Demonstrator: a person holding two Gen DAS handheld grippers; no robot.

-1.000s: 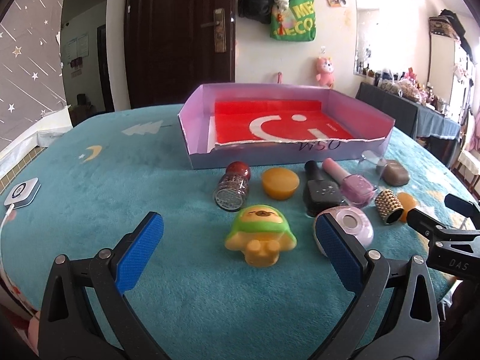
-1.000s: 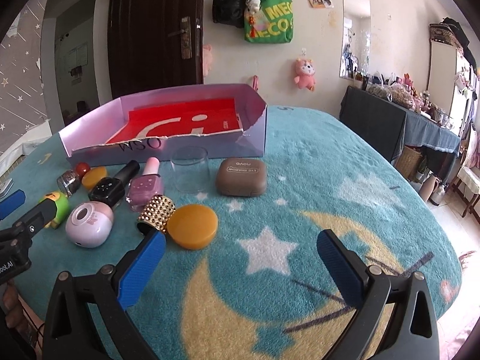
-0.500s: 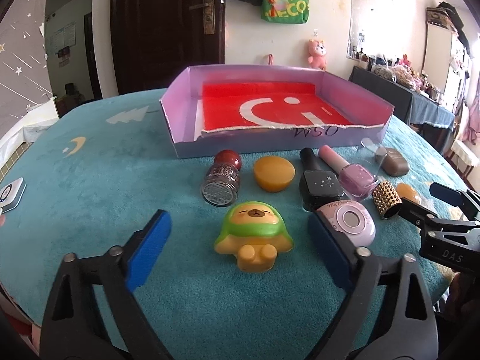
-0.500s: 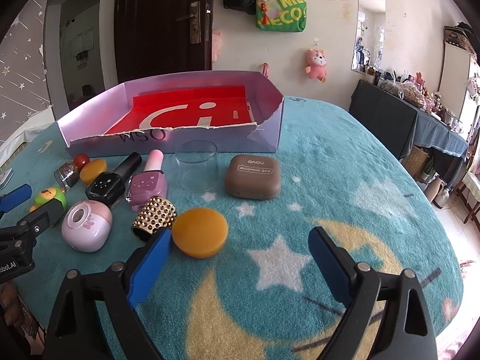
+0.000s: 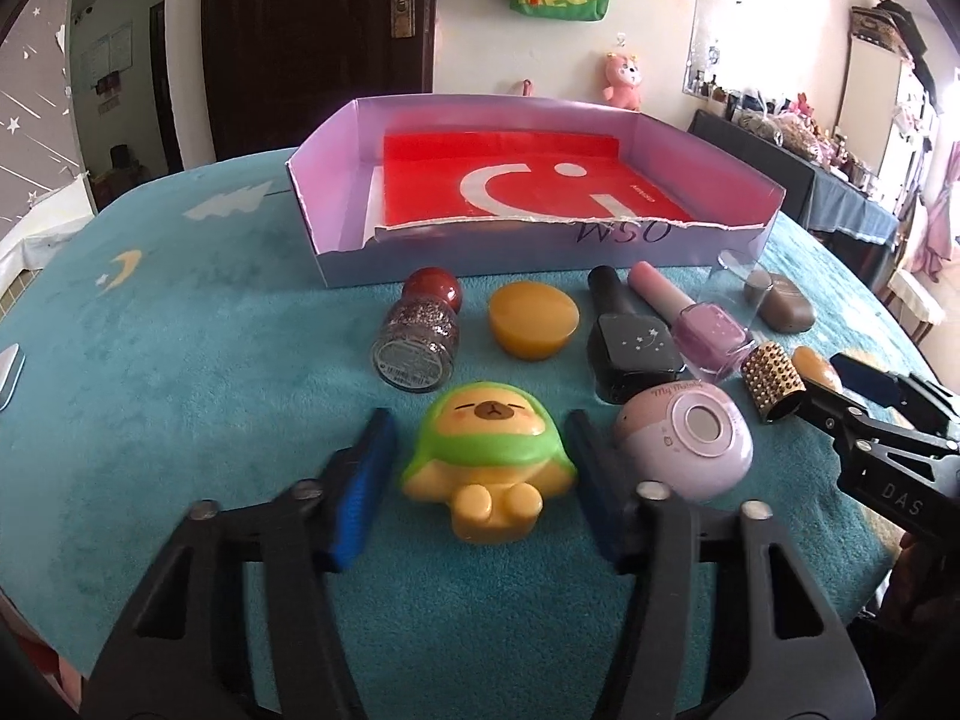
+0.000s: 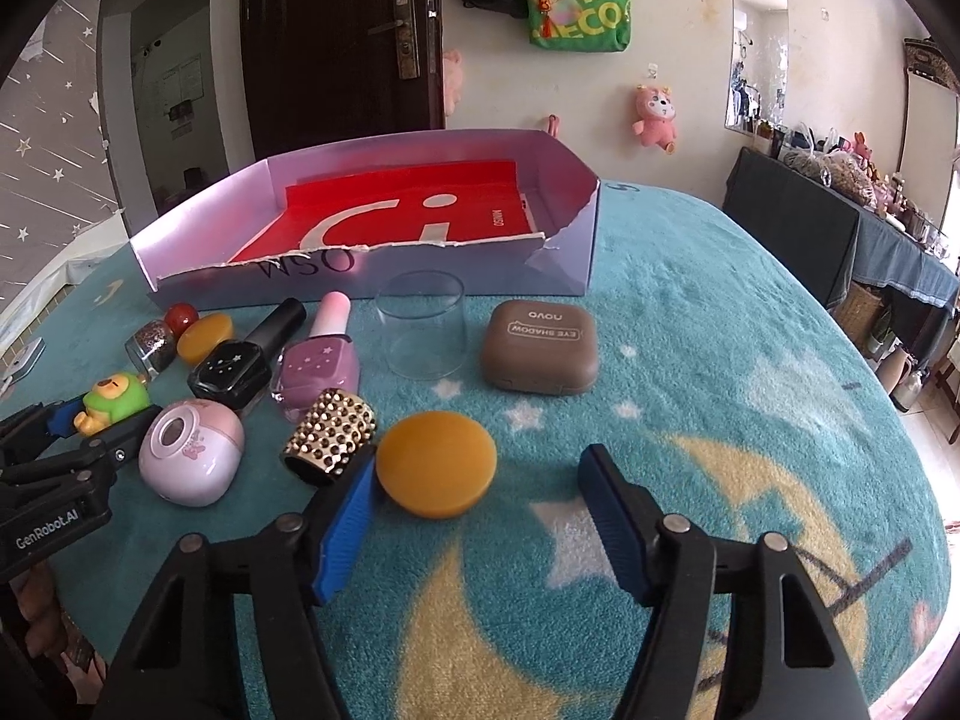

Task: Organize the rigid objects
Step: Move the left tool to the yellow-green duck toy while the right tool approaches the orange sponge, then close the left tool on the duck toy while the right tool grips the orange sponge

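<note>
A green and yellow bear toy (image 5: 489, 459) lies on the teal tablecloth between the pads of my left gripper (image 5: 480, 468), which is open around it with small gaps either side. It also shows in the right wrist view (image 6: 114, 402). My right gripper (image 6: 480, 498) is open and empty, with an orange disc (image 6: 437, 463) just ahead between its fingers. A purple cardboard box (image 5: 336, 228) with a red floor stands behind the row of objects; it also shows in the right wrist view (image 6: 576, 252).
Near the box lie a glitter bottle (image 5: 420, 330), a second orange disc (image 5: 534, 319), black (image 5: 627, 348) and pink (image 5: 696, 324) nail polish bottles, a pink round device (image 5: 690, 438), a gold studded cylinder (image 6: 330, 435), a clear cup (image 6: 427, 324) and a brown eyeshadow case (image 6: 540, 348).
My left gripper has moved forward and narrowed around the bear toy. My right gripper has moved forward towards the orange disc and narrowed somewhat.
</note>
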